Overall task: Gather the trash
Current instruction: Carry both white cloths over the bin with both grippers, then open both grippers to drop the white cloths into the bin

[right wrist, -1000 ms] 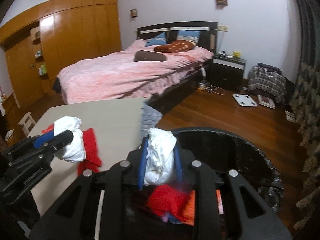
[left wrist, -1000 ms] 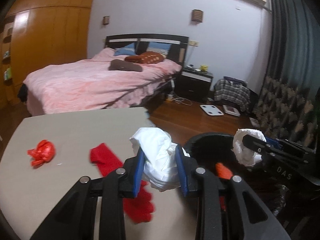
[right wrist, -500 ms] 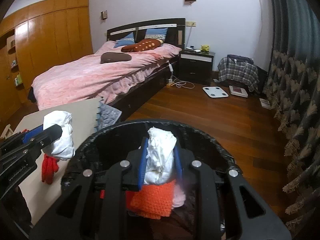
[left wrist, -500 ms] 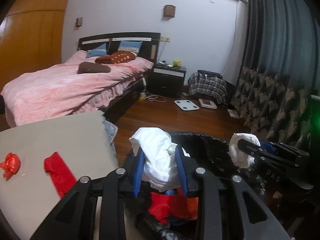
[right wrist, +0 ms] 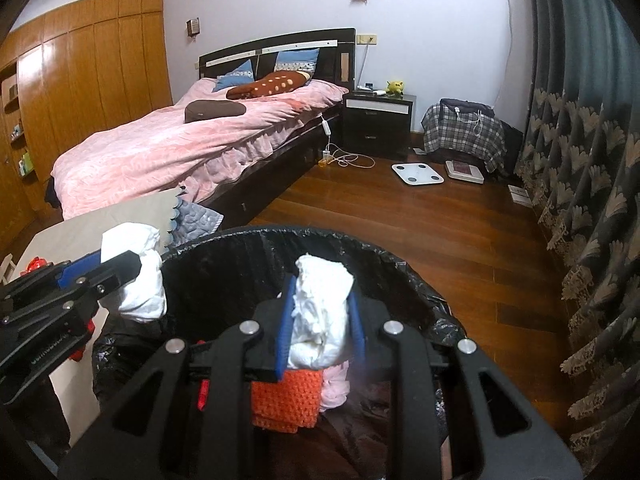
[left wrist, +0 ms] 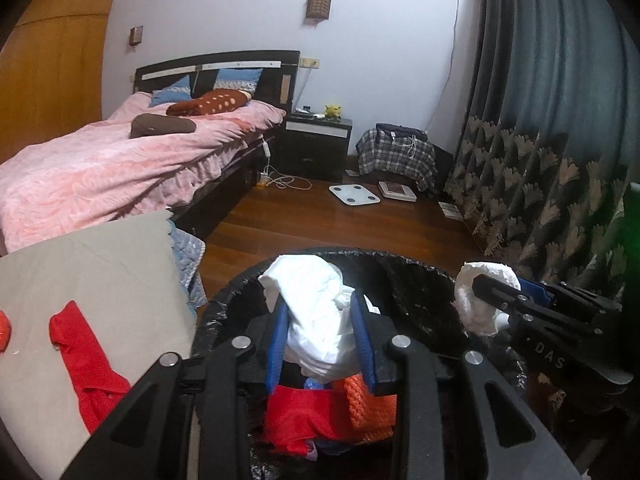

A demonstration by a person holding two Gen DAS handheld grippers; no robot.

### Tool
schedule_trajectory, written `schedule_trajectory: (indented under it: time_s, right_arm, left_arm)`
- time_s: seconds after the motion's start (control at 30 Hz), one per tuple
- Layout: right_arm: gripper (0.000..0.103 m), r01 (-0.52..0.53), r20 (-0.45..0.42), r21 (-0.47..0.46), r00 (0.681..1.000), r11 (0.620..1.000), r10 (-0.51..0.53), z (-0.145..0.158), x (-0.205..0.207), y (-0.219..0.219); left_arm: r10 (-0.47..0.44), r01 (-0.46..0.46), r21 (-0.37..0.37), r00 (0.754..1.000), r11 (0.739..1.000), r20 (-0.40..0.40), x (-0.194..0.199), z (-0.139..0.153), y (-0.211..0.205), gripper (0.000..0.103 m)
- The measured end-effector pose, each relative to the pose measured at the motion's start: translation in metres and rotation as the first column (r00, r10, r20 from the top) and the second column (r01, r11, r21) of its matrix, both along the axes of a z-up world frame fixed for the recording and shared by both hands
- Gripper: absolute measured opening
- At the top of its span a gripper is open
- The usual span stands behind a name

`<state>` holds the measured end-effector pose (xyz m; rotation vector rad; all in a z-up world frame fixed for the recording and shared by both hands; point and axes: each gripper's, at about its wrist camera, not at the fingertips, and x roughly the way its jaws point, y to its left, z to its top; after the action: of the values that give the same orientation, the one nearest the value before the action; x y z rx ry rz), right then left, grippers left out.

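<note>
On the far left of my left camera, a red crumpled scrap (left wrist: 3,330) sits at the frame edge on the grey worktop (left wrist: 100,264), and just right of it lies a red cloth strip (left wrist: 86,364), both well clear of the bin. Next comes my left tongs (left wrist: 322,340), pinching a white crumpled wad (left wrist: 320,320) between the blue pads (left wrist: 276,344); the wad hangs over the mouth of the black-lined trash bin (left wrist: 416,284). Below it, inside the bin, I see a red rag (left wrist: 296,416) and beside it an orange knitted piece (left wrist: 368,404). Further right, my right tongs (right wrist: 320,320) pinch a second white paper wad (right wrist: 320,312), smaller than the first, also over the bin opening, with the orange knit directly beneath it in that camera. The two tongs are side by side and apart, neither wad touching the other. Beyond the bin, wooden floor (right wrist: 400,216) runs to a patterned curtain (right wrist: 592,160) on the right.
</note>
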<state>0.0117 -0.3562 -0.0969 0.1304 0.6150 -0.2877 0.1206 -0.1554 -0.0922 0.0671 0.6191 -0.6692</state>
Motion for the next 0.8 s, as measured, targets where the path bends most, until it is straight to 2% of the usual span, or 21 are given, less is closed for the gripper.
schedule_trajectory:
  time_s: [0.03,0.13,0.2,0.23,0.37,0.5,0.8]
  right_arm:
    - [0.026,0.002,-0.003,0.003,1.000,1.000,-0.002,-0.001,0.000,-0.001]
    - [0.038,0.029,-0.023,-0.008,0.999,1.000,-0.029,-0.004,0.001,-0.005]
    - [0.056,0.046,-0.027,-0.012,0.999,0.999,-0.046,-0.005,-0.001,-0.010]
    - [0.060,0.053,-0.022,-0.013,0.998,0.998,-0.054,-0.005,-0.002,-0.011]
    - [0.090,0.076,0.002,-0.041,0.997,0.996,-0.076,-0.004,-0.006,-0.010]
    - [0.097,0.079,0.013,-0.063,0.997,0.995,-0.079,-0.001,-0.006,-0.005]
    - [0.097,0.009,0.005,-0.036,1.000,0.999,-0.009,0.005,0.009,0.030]
  left_arm:
    - [-0.011,0.011,-0.002,1.000,1.000,-0.006,0.002,-0.001,0.000,0.033]
    - [-0.033,0.032,-0.009,0.999,0.999,-0.036,0.007,-0.005,0.002,0.050]
    - [-0.031,0.030,-0.017,0.998,0.999,-0.048,0.007,-0.008,0.006,0.068]
    - [-0.028,0.027,-0.021,0.998,0.999,-0.053,0.008,-0.009,0.008,0.070]
    - [0.005,-0.007,-0.024,0.998,1.000,-0.060,0.010,-0.011,0.022,0.082]
    - [0.082,-0.082,-0.002,0.996,0.997,-0.037,0.011,-0.011,0.044,0.094]
    - [0.248,-0.248,0.032,0.969,0.968,0.012,0.012,-0.004,0.122,0.097]
